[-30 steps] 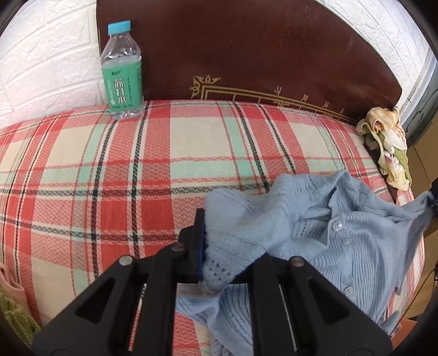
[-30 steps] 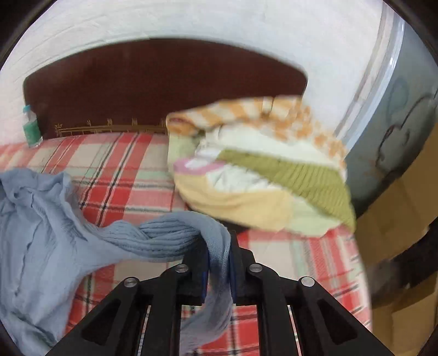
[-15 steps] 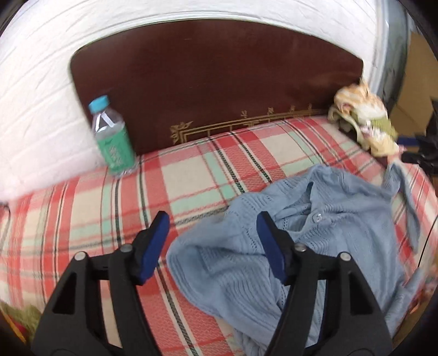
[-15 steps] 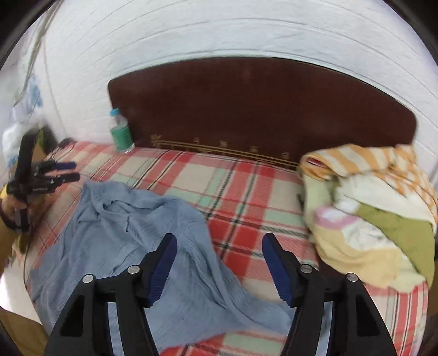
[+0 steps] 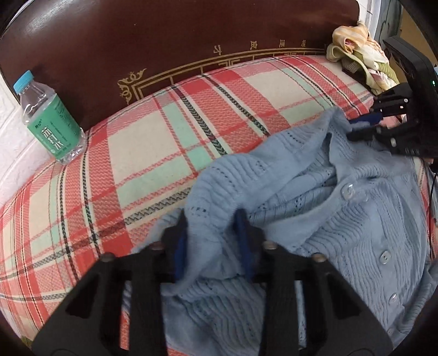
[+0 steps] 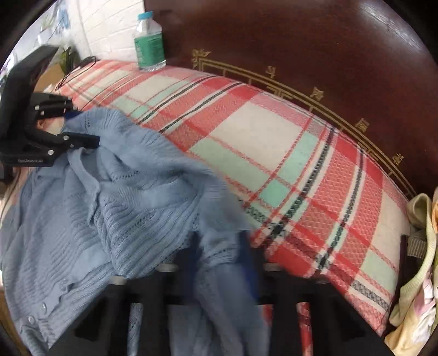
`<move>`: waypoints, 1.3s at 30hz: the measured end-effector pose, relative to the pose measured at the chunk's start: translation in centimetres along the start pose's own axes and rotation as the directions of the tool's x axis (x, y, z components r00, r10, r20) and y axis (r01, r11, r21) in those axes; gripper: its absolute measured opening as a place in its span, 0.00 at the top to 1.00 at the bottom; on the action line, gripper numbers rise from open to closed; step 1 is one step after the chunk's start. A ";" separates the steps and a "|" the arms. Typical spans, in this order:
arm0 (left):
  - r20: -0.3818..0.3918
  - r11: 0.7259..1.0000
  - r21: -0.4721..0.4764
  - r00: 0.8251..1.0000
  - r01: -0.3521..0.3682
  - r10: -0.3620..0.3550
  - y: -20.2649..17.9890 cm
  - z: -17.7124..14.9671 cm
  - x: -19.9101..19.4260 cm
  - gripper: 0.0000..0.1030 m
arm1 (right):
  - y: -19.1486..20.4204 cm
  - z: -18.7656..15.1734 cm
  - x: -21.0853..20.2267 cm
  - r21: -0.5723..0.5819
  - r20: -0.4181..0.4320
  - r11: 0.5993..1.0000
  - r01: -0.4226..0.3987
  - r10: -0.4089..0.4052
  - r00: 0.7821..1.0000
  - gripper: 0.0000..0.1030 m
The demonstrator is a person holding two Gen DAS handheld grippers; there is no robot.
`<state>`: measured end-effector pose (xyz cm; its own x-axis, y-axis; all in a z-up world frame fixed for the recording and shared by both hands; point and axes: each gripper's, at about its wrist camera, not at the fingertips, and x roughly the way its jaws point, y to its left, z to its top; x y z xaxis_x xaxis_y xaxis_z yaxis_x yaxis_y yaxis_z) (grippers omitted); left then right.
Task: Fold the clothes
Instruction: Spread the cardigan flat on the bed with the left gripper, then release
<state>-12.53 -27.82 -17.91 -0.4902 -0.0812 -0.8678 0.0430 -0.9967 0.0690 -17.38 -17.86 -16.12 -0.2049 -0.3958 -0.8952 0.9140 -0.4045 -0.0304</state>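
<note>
Cardigan [image 5: 314,208] fabric now sits between both claws, left claw [image 5: 212,235] and right claw [image 6: 221,246], released half a second ago, gripping it.

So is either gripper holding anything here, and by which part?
Both grippers have the blue cardigan between their fingers: the left gripper around a bunched fold at one upper corner, the right gripper around the other. Neither looks fully clamped.

Bed [image 5: 153,153] covered in red, cream and mint plaid with dark stripes. Headboard [image 5: 191,30] of dark brown glossy wood, gold fretwork border and characters along its lower edge. White brick-pattern wall [image 6: 109,24] at the headboard's side. Soft daylight.
</note>
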 end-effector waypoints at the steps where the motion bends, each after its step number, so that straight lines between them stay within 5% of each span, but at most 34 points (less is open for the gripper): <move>1: 0.010 1.000 -0.009 1.000 -0.004 0.004 0.0 0.3 -0.2 0.87 | -0.4 0.1 -0.6 0.011 0.014 1.000 0.017 -0.017 1.000 0.92; 10: 0.161 0.989 -0.148 0.986 -0.008 0.032 0.6 5.5 -2.8 0.90 | -4.9 1.6 -6.0 0.201 0.207 0.966 0.163 -0.204 0.957 0.94; 17: 0.074 0.976 -0.219 0.997 -0.018 0.035 0.7 6.5 2.2 0.90 | -7.6 2.6 -1.2 0.285 0.129 0.944 0.166 -0.210 0.969 0.94; 20: 0.056 0.962 -0.273 0.998 0.004 0.011 1.5 5.7 3.2 0.67 | -8.4 2.4 0.9 0.317 0.094 0.937 0.145 -0.183 0.979 0.93; 21: 0.054 0.952 -0.304 0.999 0.019 -0.003 2.0 5.4 3.1 0.49 | -8.5 2.2 1.1 0.324 0.090 0.936 0.141 -0.179 0.980 0.92; 22: 0.066 0.942 -0.334 0.998 0.036 -0.014 2.6 4.9 2.6 0.37 | -8.6 2.0 1.2 0.329 0.089 0.933 0.142 -0.180 0.980 0.90; 29: 0.198 0.914 -0.377 0.977 0.151 -0.080 4.5 -0.5 -4.9 0.35 | -9.7 -1.0 -4.0 0.336 0.212 0.942 -0.005 -0.071 0.975 0.67; 31: 0.196 0.923 -0.354 0.977 0.155 -0.088 3.8 -2.8 -6.7 0.27 | -8.9 -2.7 -7.3 0.290 0.268 0.956 -0.048 -0.033 0.963 0.66; 39: 0.148 0.920 -0.302 0.965 0.251 -0.215 -0.4 -12.4 -11.0 0.27 | -3.0 -11.9 -17.6 0.150 0.384 0.962 -0.229 0.157 0.910 0.53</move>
<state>3.66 -26.48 -14.52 -0.6111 0.1349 -0.7800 0.1796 -0.9360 -0.3027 -12.36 0.16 -5.60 -0.1777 -0.7399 -0.6488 0.8733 -0.4225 0.2426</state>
